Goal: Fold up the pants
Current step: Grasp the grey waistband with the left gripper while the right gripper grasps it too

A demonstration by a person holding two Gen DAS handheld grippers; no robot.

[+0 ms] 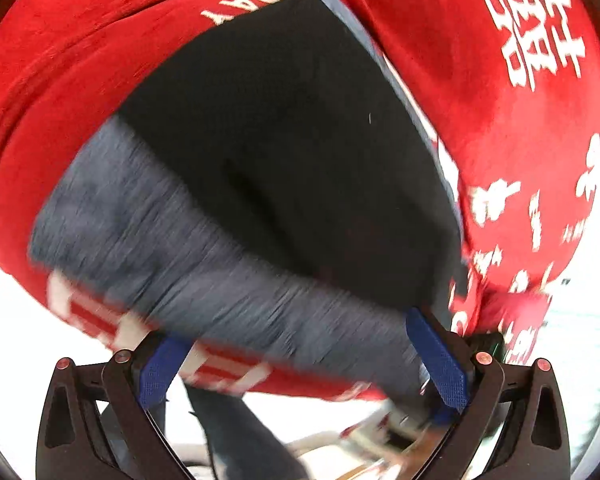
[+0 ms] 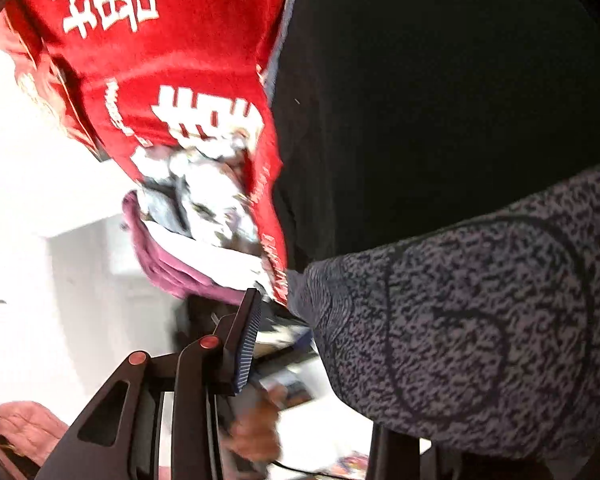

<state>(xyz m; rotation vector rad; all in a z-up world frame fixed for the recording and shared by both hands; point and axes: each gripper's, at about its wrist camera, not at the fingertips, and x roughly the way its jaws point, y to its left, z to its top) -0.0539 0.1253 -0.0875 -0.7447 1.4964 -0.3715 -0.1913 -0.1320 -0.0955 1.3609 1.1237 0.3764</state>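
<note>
We had the grey pants mid-fold on the red cloth; left gripper fingers apart, right gripper unclear; next, regrasp.

grey-speckled pants, black inner side, on red cloth

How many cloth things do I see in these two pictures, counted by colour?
Red cloth with white print: 1
Grey and black pants: 1
Purple cloth: 1
Pink cloth: 1
Total: 4
</note>
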